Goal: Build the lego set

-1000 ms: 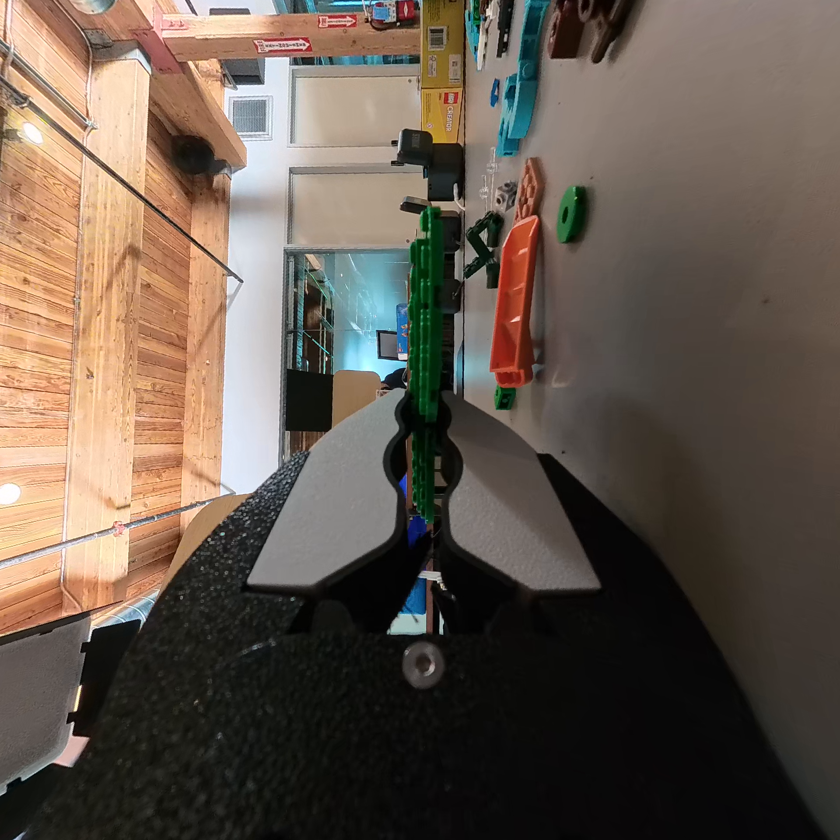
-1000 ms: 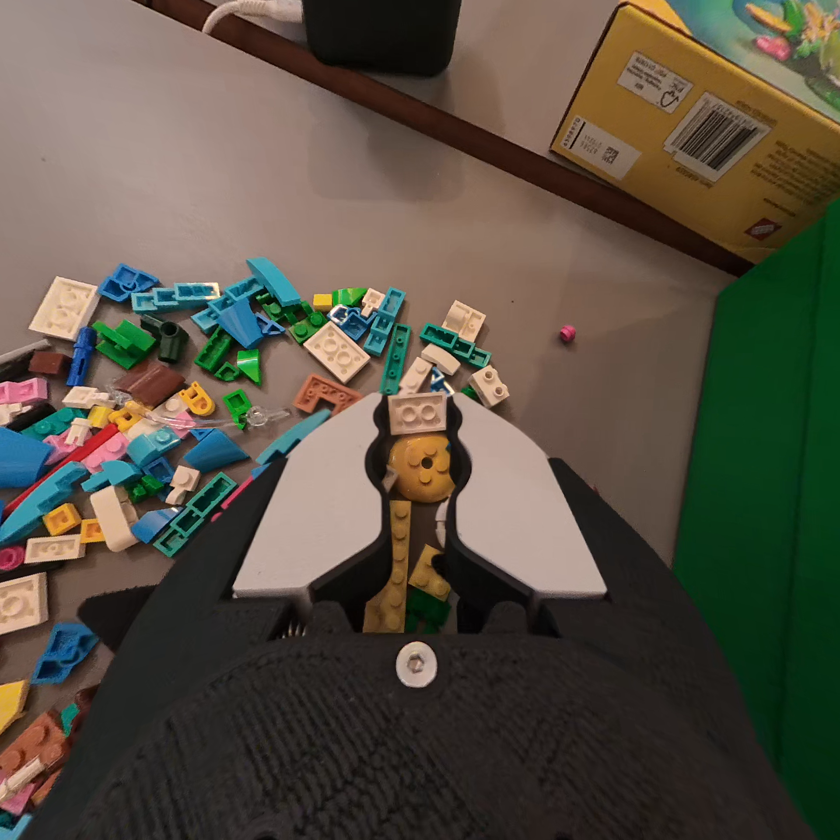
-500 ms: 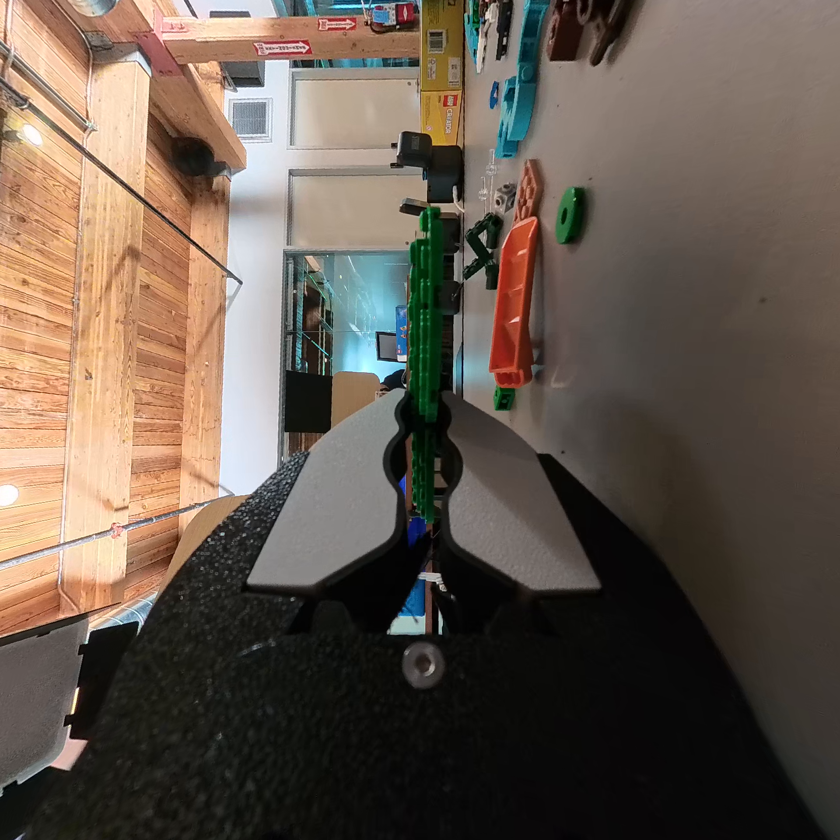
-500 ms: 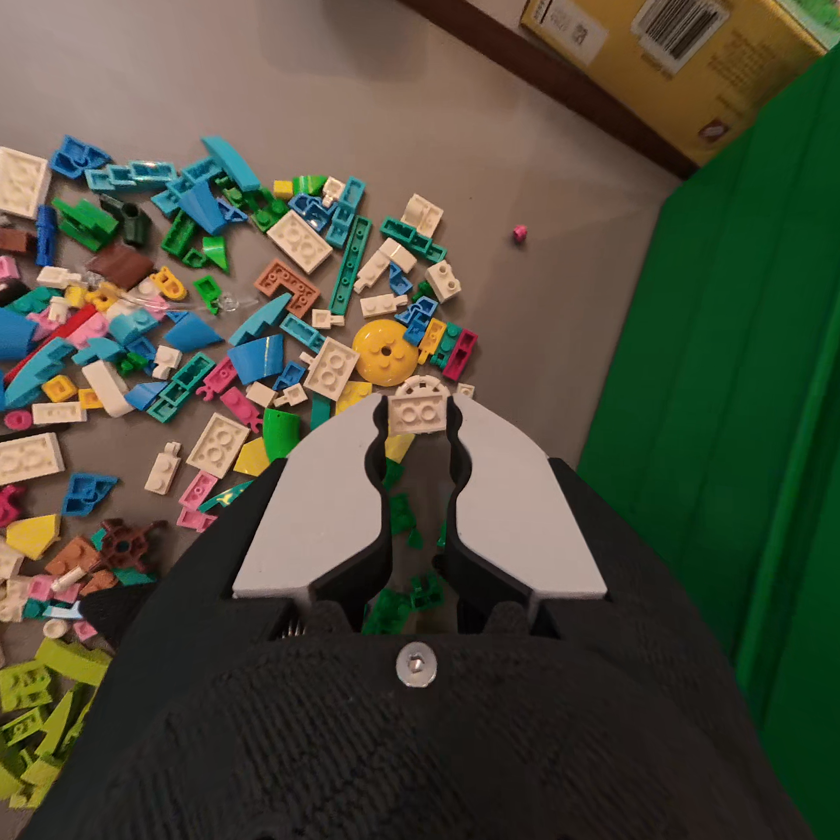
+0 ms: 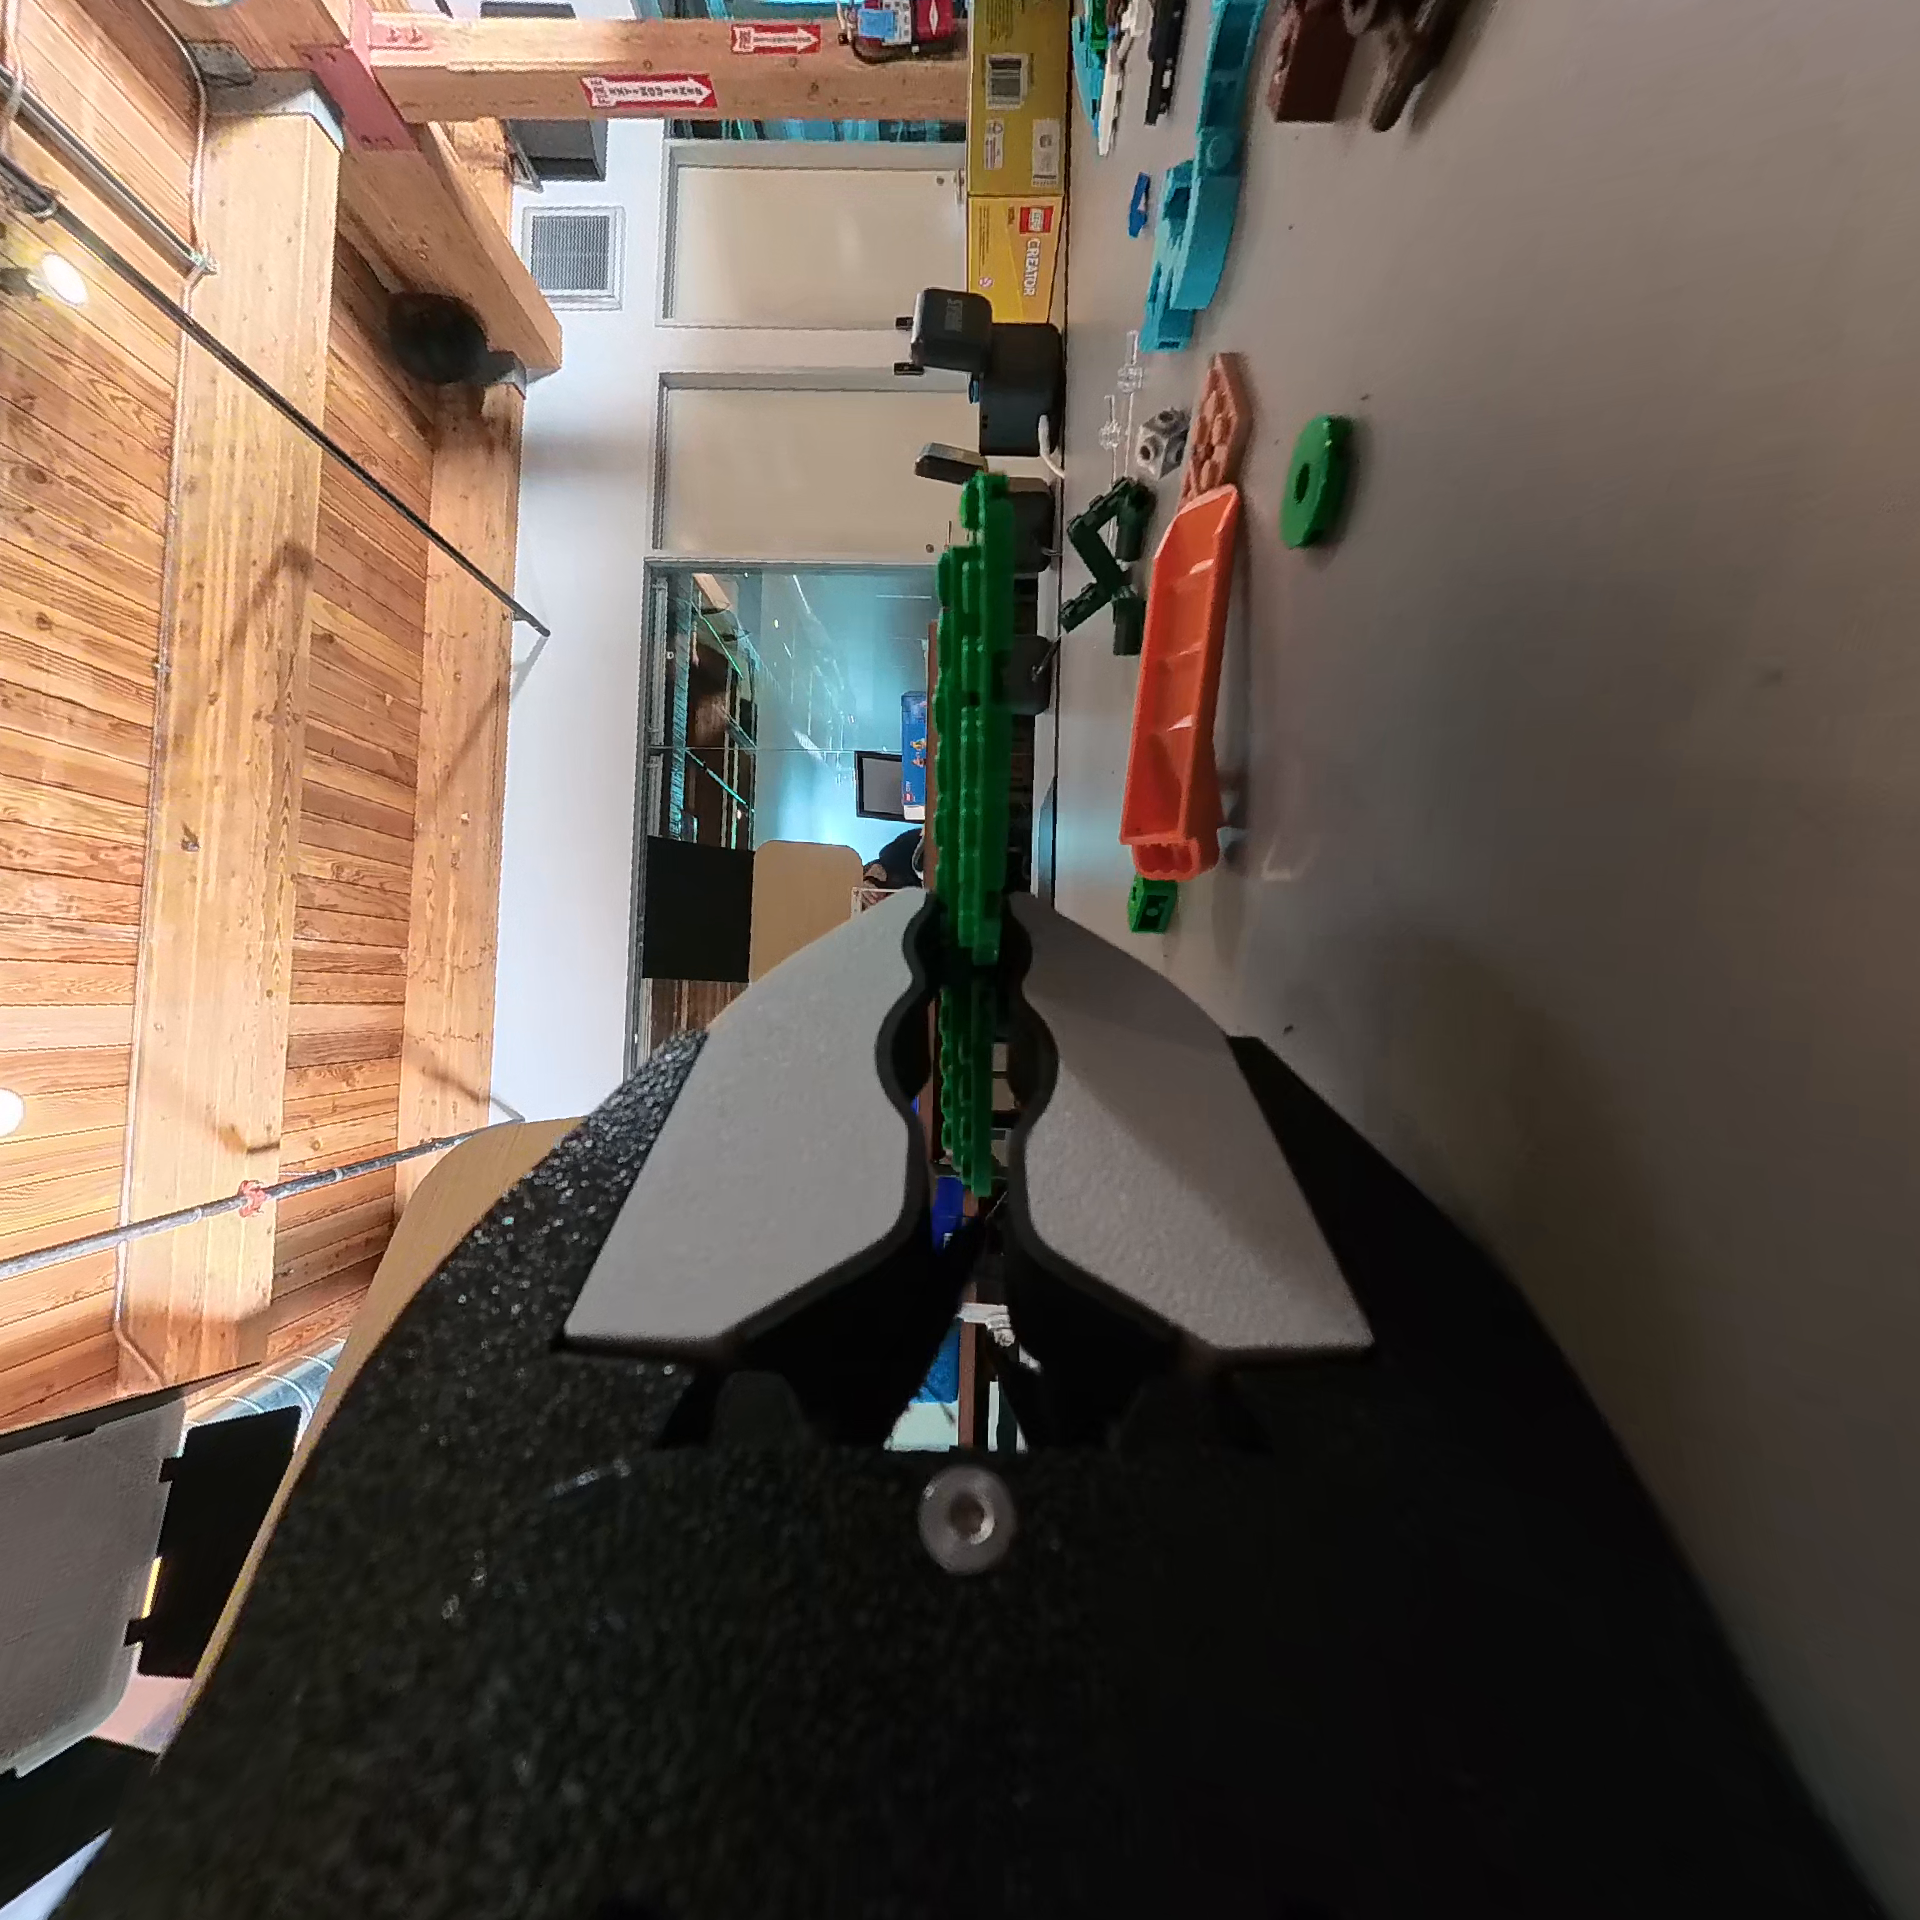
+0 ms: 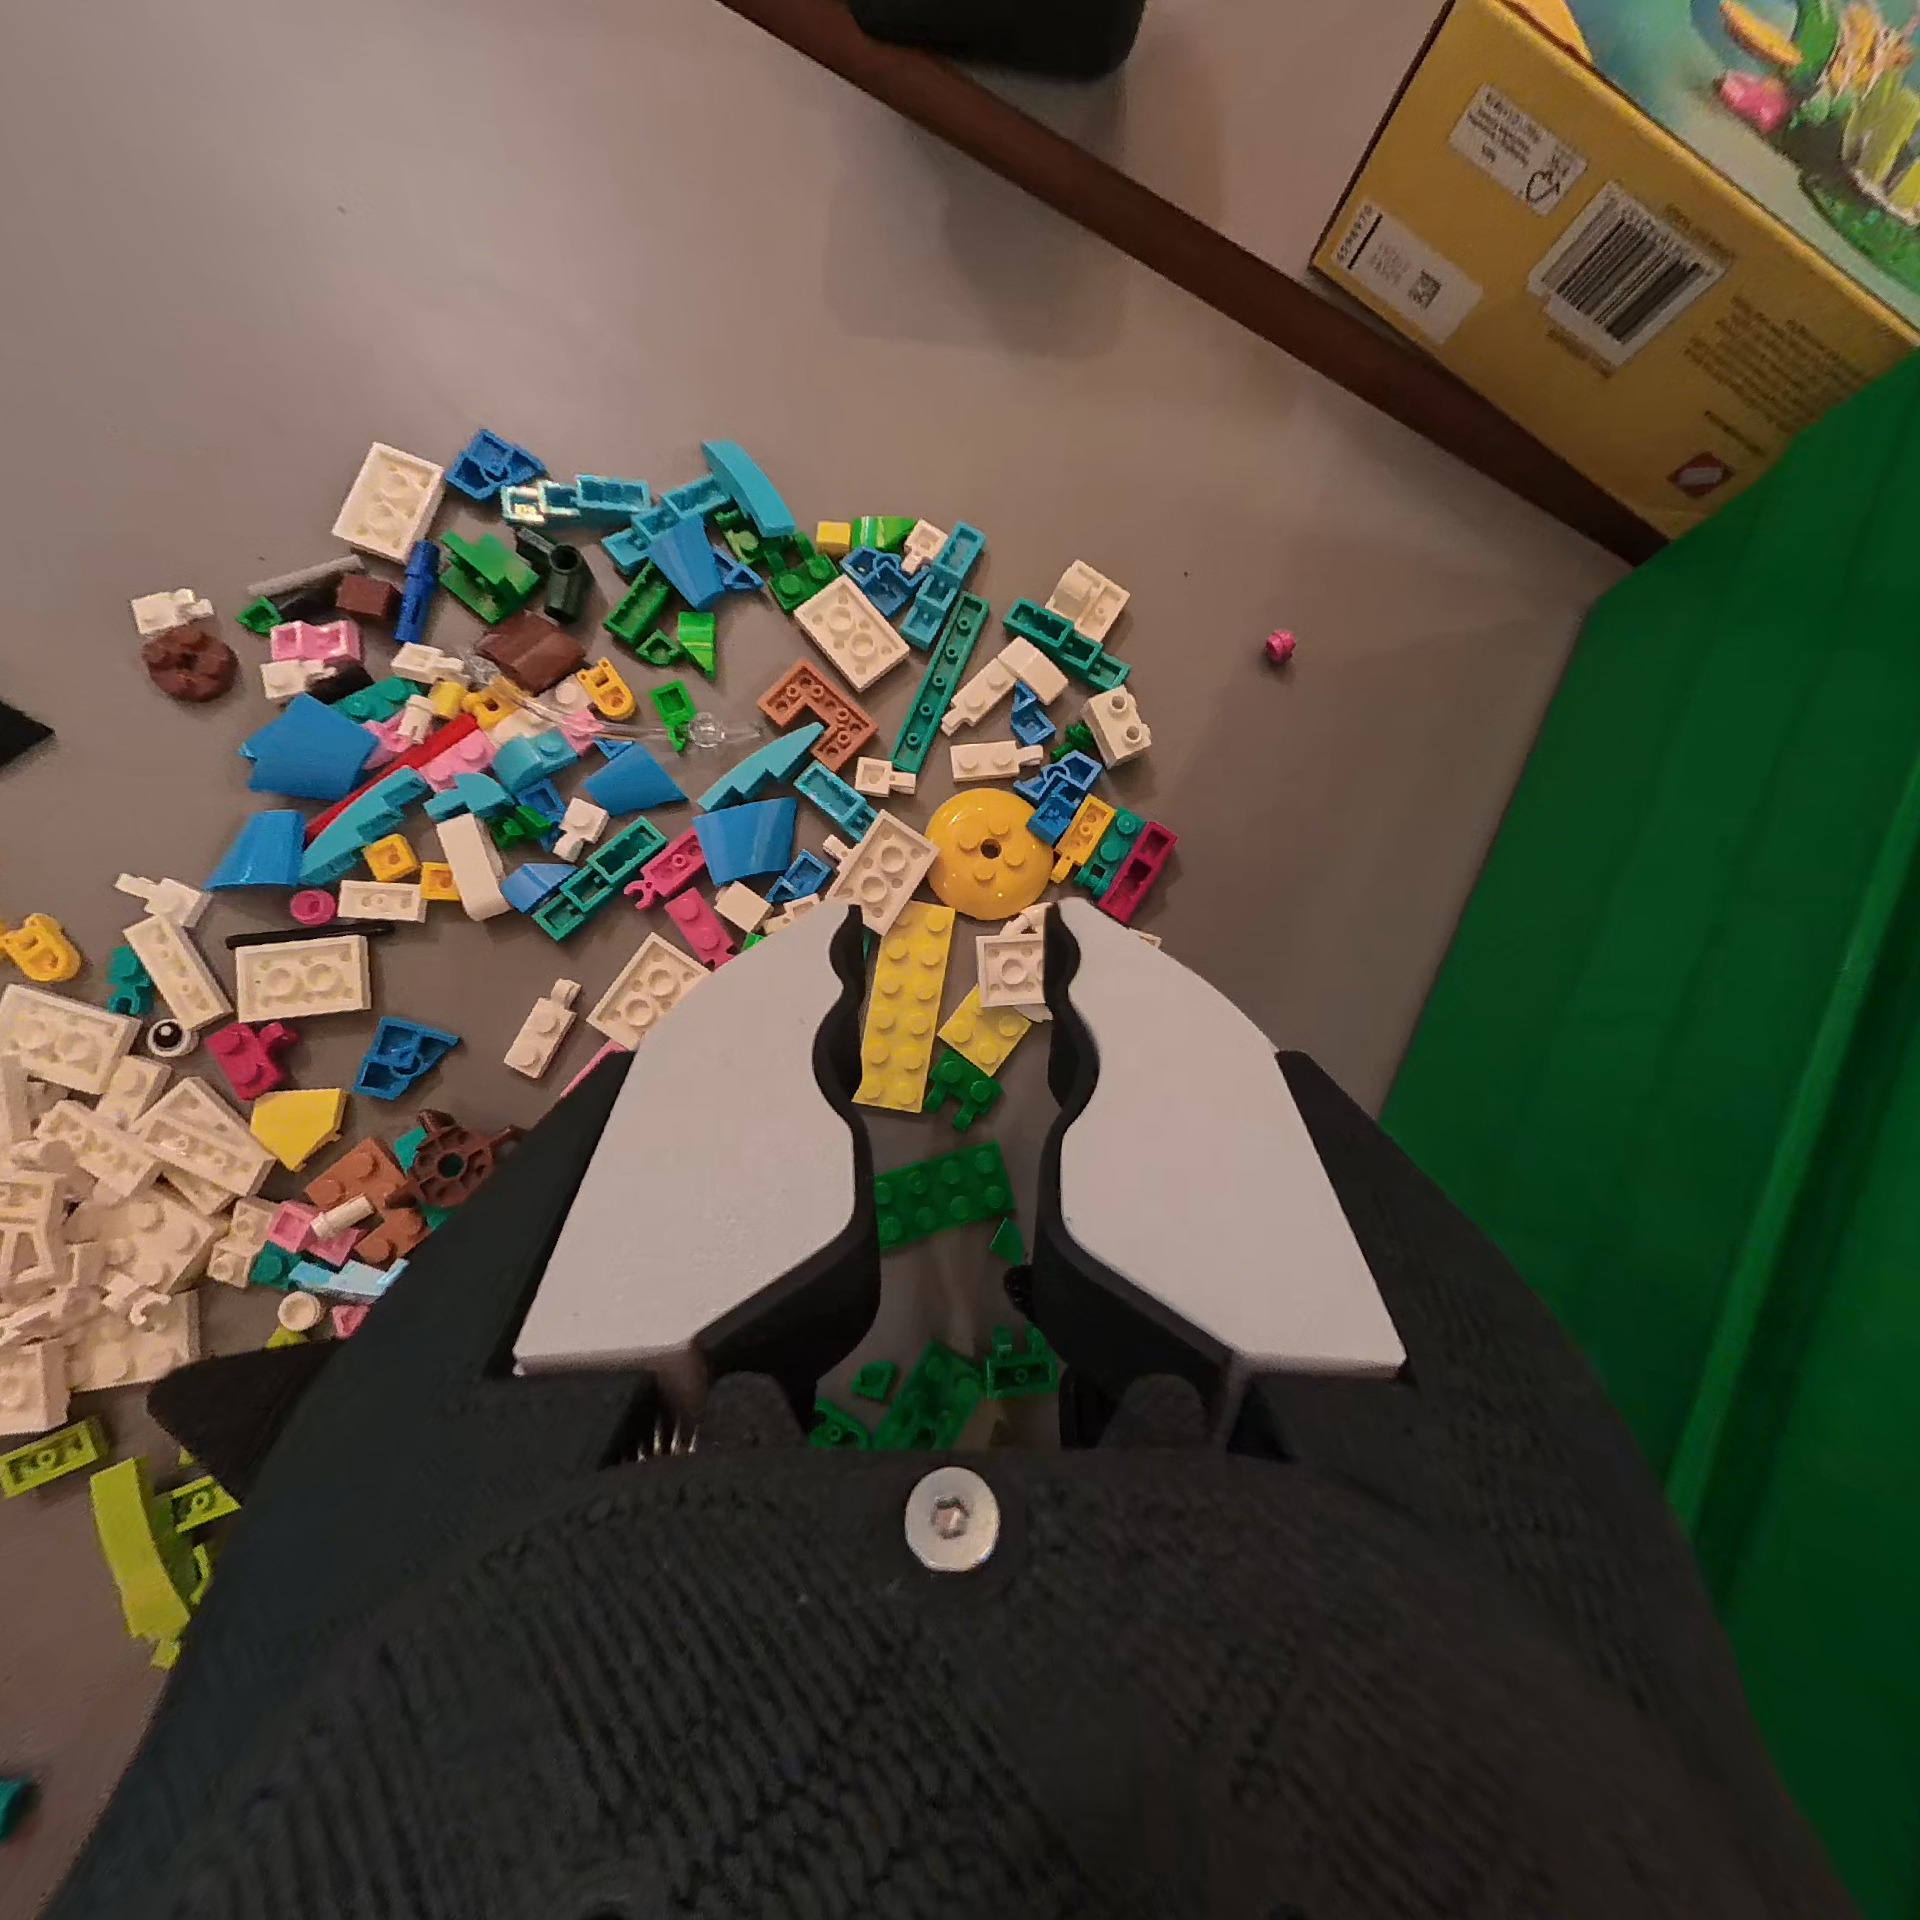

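The left gripper (image 5: 975, 914) is clamped on the edge of a flat green studded plate (image 5: 971, 717) at frame centre, probably steadying it on edge, studs facing out, for adding bricks. The right gripper (image 6: 951, 920) hangs wide open and empty over scattered loose bricks; a small white square plate (image 6: 1010, 968) lies just inside its right fingertip, apparently free.

We see the left gripper (image 5: 971, 914) clamping a green studded plate (image 5: 971, 727) edge-on above the grey table (image 5: 1558, 831); an orange wedge piece (image 5: 1184, 686) and green round piece (image 5: 1314, 480) lie beyond.
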### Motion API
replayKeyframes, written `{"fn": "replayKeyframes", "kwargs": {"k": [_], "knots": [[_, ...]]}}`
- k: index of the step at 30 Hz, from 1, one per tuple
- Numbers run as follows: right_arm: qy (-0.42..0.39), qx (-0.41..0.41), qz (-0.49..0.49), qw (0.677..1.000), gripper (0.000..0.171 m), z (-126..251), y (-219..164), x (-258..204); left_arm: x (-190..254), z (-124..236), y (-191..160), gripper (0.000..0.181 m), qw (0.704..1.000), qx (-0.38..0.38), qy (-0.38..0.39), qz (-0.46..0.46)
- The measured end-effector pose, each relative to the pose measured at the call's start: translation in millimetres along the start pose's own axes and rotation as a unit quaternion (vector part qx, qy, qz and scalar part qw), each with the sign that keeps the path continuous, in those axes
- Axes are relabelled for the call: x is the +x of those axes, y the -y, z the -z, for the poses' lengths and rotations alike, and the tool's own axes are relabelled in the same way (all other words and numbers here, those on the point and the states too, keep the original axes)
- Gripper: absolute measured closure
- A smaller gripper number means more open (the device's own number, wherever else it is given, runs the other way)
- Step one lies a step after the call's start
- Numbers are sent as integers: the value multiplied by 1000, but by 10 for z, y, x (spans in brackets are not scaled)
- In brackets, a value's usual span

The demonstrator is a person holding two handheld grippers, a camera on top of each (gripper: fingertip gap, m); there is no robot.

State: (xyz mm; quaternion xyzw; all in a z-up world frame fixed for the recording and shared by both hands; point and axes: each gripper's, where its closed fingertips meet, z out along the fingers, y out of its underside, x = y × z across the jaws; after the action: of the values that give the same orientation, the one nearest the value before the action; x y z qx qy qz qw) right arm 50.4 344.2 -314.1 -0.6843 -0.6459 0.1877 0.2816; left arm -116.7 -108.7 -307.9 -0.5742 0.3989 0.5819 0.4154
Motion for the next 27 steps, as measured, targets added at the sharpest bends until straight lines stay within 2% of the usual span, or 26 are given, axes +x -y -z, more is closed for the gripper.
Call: {"fn": "replayKeyframes", "kwargs": {"k": [7,13,20,27], "knots": [[-26,-12,24,999,142,-12,-53,70,-89,2,-75,173,999,-9,17,36],[-10,-16,36,999,143,-9,-72,18,-73,0,-80,173,999,-10,13,36],[117,-43,100,987,146,42,-194,-465,-64,-1,-81,173,999,-10,11,36],[155,-72,121,978,149,19,-285,-637,-80,-2,-106,173,999,-16,14,42]]}}
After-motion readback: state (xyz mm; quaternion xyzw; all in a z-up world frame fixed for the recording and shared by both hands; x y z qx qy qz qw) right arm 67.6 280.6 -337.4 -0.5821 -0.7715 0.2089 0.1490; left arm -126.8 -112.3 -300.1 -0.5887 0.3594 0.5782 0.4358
